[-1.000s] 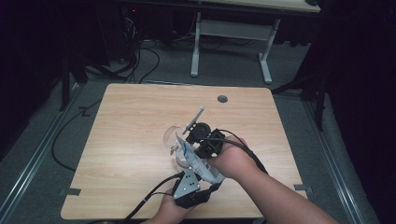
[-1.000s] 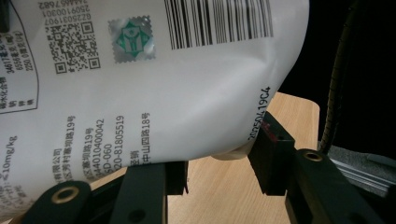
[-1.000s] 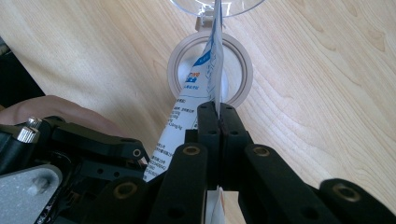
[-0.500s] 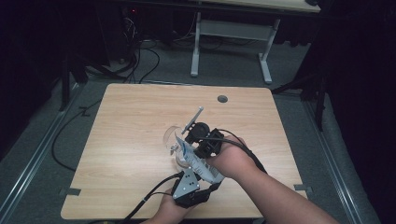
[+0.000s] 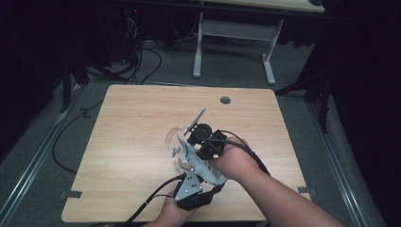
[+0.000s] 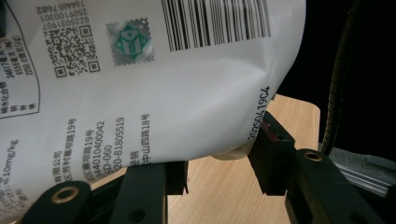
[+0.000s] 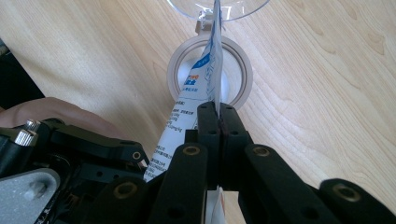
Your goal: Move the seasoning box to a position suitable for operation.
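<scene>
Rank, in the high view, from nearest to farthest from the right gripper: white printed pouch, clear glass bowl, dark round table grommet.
1. White printed pouch: clamped in the right gripper.
2. Clear glass bowl: just left of it.
3. Dark round table grommet: near the far edge.

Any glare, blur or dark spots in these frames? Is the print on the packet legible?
High view: table evenly lit, surroundings nearly black. Left gripper view: packet sits very close, barcode and print sharp, mild sheen on the film, background black. Right gripper view: packet's edge and tape roll in focus, own jaws soft at the bottom, faint glare on the clear cup.
</scene>
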A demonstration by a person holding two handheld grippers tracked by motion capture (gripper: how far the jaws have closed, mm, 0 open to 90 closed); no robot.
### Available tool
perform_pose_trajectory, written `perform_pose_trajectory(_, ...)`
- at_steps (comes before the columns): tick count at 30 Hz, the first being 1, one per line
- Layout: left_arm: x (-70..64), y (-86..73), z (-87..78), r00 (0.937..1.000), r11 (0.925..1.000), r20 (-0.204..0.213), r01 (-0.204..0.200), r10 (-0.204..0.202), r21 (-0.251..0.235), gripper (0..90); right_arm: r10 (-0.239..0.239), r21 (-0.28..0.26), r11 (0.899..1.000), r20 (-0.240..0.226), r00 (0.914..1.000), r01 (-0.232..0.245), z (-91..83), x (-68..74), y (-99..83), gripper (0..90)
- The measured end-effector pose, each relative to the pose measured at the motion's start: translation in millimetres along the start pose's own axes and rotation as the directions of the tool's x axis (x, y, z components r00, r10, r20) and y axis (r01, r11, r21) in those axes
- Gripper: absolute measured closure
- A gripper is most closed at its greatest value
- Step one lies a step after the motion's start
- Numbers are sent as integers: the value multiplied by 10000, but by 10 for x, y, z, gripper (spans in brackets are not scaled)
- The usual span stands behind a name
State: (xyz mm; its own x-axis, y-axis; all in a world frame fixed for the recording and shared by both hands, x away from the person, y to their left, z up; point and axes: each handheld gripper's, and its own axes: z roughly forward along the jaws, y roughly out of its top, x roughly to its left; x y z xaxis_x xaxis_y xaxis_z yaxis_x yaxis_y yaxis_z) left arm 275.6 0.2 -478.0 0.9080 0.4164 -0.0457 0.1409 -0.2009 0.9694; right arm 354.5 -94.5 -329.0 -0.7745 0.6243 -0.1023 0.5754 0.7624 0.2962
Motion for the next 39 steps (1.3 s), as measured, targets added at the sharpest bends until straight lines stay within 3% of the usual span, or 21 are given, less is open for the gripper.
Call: perform_pose_trajectory(39,4,6,-7,10000,9999,-26,53,-53,-103,613,-101,-37,9999,40,9999,101,12,6,24,898)
